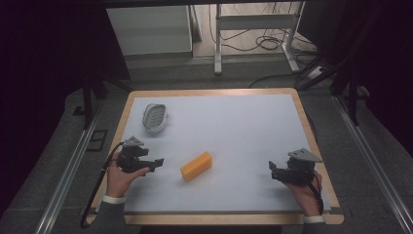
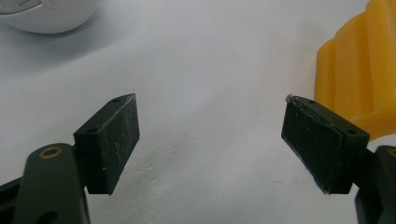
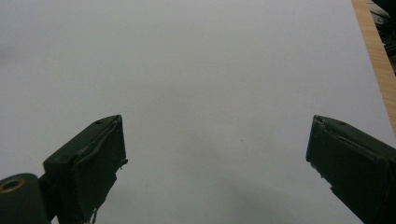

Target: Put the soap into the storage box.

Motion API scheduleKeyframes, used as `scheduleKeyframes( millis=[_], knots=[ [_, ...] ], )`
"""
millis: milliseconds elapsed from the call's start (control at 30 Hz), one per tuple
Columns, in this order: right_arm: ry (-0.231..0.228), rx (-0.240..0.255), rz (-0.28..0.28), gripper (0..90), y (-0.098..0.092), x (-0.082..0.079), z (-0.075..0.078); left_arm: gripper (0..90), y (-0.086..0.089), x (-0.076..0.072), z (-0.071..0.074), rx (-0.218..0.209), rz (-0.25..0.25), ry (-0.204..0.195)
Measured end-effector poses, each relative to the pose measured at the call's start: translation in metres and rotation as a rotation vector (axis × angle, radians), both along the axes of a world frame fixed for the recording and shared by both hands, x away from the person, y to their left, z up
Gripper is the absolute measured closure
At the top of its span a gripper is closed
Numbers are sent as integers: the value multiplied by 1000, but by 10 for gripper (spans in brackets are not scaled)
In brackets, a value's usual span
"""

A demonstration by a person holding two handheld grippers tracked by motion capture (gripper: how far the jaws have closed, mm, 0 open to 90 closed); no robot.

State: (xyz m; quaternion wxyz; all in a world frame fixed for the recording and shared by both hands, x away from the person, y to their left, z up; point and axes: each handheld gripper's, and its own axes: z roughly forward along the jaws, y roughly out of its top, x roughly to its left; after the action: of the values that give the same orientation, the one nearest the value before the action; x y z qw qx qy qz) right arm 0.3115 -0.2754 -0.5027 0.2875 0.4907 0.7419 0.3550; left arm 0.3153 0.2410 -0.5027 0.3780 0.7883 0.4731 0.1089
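The left tool (image 1: 157, 162), jaws apart and empty, looks set to reach for the yellow block (image 1: 196, 166) lying mid-tabletop (image 1: 253, 126) just beside it, so next it must straddle the block and close, while the right tool (image 1: 272, 170) waits open, well apart.

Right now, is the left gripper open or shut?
Open: the left gripper has its jaws wide apart over bare mat, the yellow block beside them, not between.

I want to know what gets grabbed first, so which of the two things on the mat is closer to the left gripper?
The yellow block, just beyond the left gripper and its open fingers; the white oval dish sits farther up the mat.
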Motion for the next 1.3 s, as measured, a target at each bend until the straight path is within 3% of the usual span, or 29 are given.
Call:
scheduleKeyframes(
  millis=[300, 400, 667, 1133, 1300],
  knots=[
    [5, 11, 3, 52, -7, 0, -1, 193, 1, 0, -2, 17, 14, 10],
    [13, 30, -6, 52, -10, 0, -3, 192, 0, 0, -3, 5, 0, 19],
    [25, 50, -12, 52, -17, 1, -4, 193, 3, -1, -2, 38, 29, 25],
    [30, 46, -24, 52, -18, -1, -5, 191, 10, -4, 22, 0, 0, 27],
    [35, 43, -30, 52, -20, -2, -6, 189, 7, -4, 34, -9, -18, 12]
  ],
)
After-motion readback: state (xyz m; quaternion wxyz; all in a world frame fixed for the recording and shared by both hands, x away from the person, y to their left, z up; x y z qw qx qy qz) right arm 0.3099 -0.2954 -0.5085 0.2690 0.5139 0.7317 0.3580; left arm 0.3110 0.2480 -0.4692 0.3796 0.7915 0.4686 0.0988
